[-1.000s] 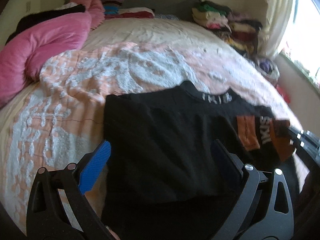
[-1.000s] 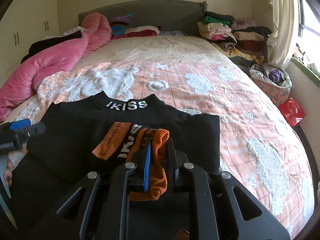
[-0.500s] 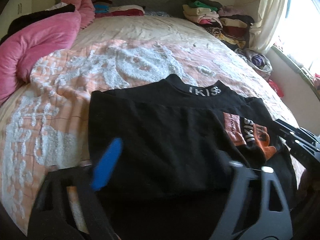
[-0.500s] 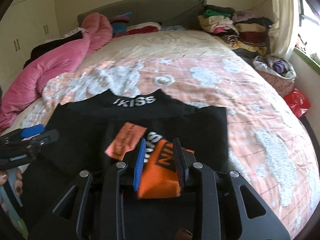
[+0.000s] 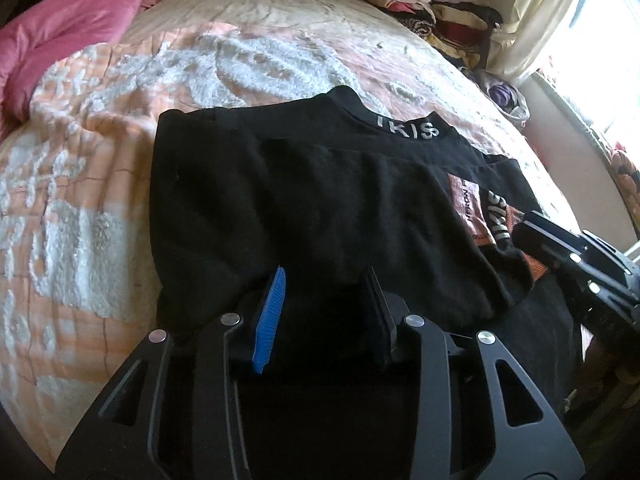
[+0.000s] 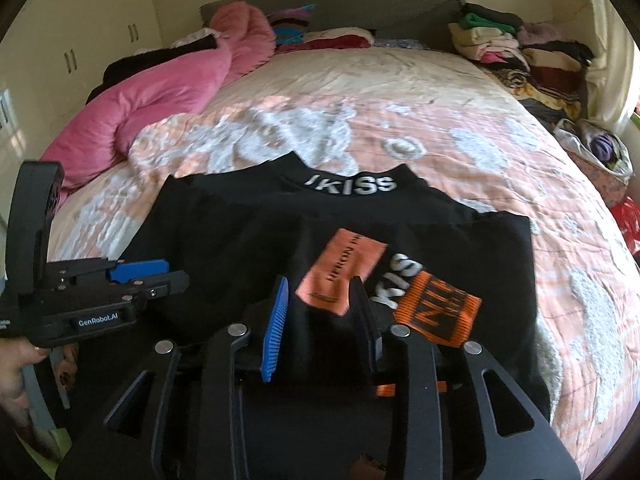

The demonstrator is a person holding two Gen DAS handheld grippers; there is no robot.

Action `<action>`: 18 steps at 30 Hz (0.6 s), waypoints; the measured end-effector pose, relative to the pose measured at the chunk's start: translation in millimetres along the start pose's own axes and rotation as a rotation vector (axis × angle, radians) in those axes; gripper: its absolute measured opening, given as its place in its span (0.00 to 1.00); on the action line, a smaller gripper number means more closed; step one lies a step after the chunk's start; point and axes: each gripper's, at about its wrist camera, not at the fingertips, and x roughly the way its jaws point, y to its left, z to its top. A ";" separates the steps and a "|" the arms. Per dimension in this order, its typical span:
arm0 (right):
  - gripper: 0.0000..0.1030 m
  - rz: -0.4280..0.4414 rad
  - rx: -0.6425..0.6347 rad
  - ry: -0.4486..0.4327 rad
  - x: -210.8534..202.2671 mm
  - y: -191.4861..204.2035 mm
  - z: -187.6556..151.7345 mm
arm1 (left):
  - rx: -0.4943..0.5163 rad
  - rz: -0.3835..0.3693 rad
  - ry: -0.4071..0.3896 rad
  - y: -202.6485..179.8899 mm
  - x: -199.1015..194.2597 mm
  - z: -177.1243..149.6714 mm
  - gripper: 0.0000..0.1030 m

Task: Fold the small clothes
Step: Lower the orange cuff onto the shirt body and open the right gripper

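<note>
While black cloth is bunched between the fingers of the left gripper, its jaws have just been closing on the near hem of the black sweater; whether the pads already press on the fold cannot be told. On the right gripper the jaws have just been opening — a gap is seen between the blue pad and the black one, with dark fabric lying loose between them and the orange cuff released just beside the black finger. An orange label is seen on the folded-in sleeve. The sweater is spread flat on the bed, collar lettering turned away from the cameras. A pink duvet is heaped at the far left, and stacked clothes are piled at the far right near the curtain — well apart from the sweater.
</note>
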 end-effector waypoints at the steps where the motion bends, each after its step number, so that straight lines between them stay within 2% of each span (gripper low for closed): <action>1: 0.33 0.002 -0.009 0.010 4.2 1.3 -0.5 | -0.002 -0.003 0.000 1.0 -0.3 -0.3 0.31; 4: 0.33 -0.059 0.003 0.082 23.8 -8.0 -6.9 | 0.003 -0.001 -0.002 0.9 -0.5 -1.0 0.31; 6: 0.29 -0.112 0.021 0.117 35.0 -19.2 -13.9 | -0.001 -0.007 -0.002 0.4 -1.0 -2.1 0.31; 8: 0.29 -0.056 0.075 0.107 35.9 -31.4 -19.0 | 0.001 -0.006 -0.002 -0.2 -0.7 -2.1 0.31; 14: 0.32 -0.073 0.058 0.088 32.0 -24.9 -18.3 | 0.009 0.002 -0.002 -0.9 -0.2 -0.3 0.31; 18: 0.43 -0.063 0.064 0.056 22.6 -21.1 -19.7 | 0.022 0.015 -0.002 -2.8 0.2 0.1 0.31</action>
